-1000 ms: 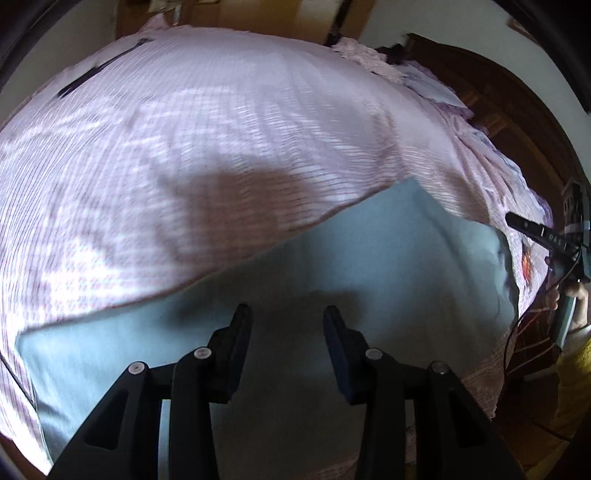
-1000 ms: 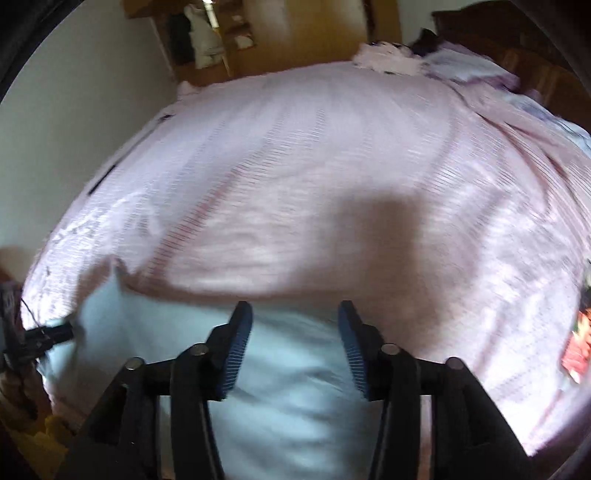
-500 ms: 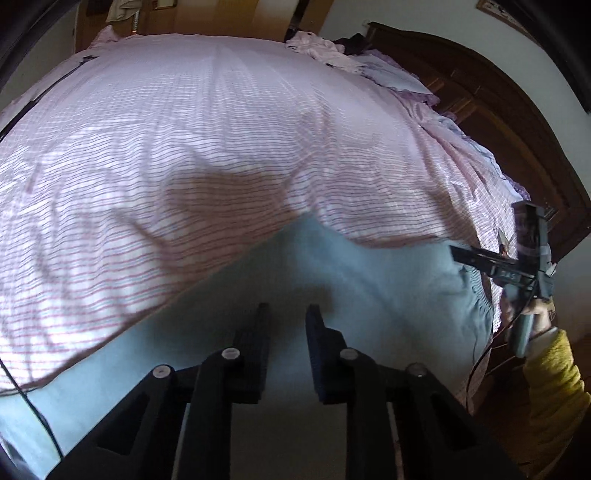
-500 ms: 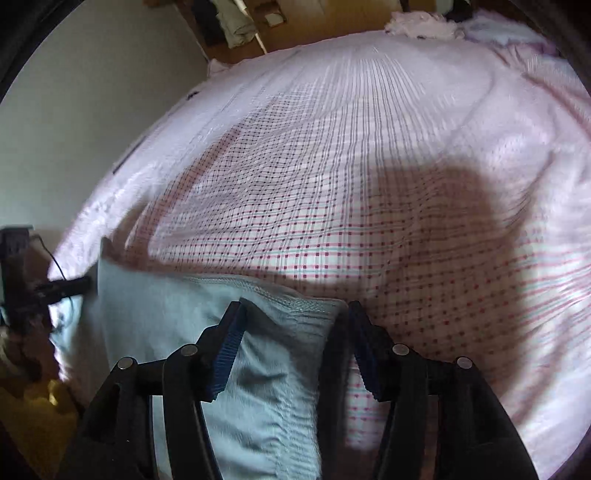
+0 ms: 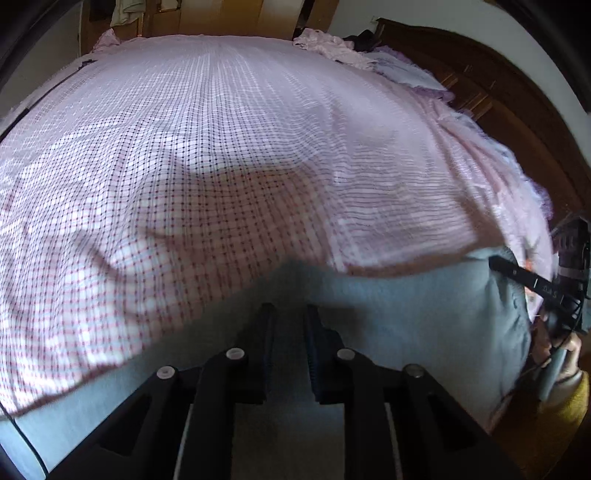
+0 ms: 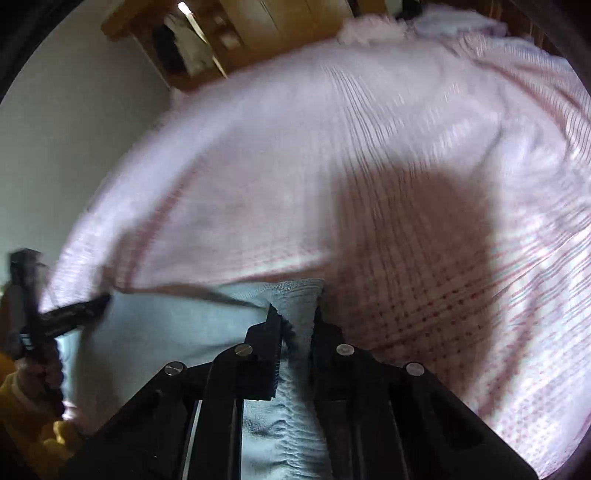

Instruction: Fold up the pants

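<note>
Light grey-blue pants [image 5: 406,317] lie at the near edge of a bed with a pink checked sheet [image 5: 229,147]. My left gripper [image 5: 288,314] is shut on the pants' fabric along their near edge. My right gripper [image 6: 295,314] is shut on the gathered elastic waistband of the pants [image 6: 295,406], which runs between the fingers. Each gripper shows in the other's view: the right one [image 5: 517,275] at the pants' right end, the left one [image 6: 74,314] at the left end.
A dark wooden headboard [image 5: 517,110] runs along the right of the bed. Pink and lilac bedding [image 5: 369,59] is piled at the far end. A wooden wardrobe [image 6: 258,29] and a white wall [image 6: 66,129] stand beyond the bed.
Both grippers have closed on the pants: the left on the near edge, the right on the waistband. The pants' far edge has drawn back toward me.
</note>
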`<state>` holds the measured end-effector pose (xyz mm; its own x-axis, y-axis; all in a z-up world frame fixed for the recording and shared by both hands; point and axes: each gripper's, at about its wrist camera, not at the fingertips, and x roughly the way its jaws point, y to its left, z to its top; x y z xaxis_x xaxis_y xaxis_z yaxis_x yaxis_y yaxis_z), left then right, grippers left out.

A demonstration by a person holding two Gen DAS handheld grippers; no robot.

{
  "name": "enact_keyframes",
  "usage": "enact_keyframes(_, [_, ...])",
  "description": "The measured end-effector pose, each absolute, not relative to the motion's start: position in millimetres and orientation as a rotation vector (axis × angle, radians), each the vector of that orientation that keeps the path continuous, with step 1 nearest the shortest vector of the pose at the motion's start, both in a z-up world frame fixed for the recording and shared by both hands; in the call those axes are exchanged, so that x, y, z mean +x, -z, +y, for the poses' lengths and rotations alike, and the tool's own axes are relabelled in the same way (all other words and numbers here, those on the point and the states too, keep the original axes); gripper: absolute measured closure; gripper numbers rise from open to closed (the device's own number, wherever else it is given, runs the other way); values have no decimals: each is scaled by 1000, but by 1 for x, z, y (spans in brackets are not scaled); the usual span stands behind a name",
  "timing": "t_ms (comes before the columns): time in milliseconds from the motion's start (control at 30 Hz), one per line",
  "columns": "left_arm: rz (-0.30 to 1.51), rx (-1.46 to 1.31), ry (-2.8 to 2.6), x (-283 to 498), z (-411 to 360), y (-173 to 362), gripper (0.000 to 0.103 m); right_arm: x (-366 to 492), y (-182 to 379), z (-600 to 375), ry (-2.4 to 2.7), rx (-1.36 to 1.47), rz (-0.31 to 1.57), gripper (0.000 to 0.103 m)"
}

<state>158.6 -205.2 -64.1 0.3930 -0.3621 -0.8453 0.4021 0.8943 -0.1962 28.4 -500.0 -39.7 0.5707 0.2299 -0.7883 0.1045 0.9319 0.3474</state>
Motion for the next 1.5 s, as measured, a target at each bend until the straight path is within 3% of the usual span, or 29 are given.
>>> enact_keyframes(267, [1030, 57, 479, 162, -210, 69, 90, 11, 24, -530, -55, 598, 933, 83])
enact_keyframes(533, [1025, 47, 470, 145, -186, 50, 89, -46, -28, -523, 37, 505, 883, 81])
enact_keyframes(833, [1026, 163, 382, 105, -136, 40, 84, -66, 2, -454, -51, 519, 950, 81])
enact_keyframes(1133, [1088, 117, 61, 82, -7, 31, 82, -40, 2, -390, -133, 473, 943, 81])
enact_keyframes(1500, [1042, 106, -299, 38, 146, -2, 79, -37, 1, -329, -109, 331, 973, 81])
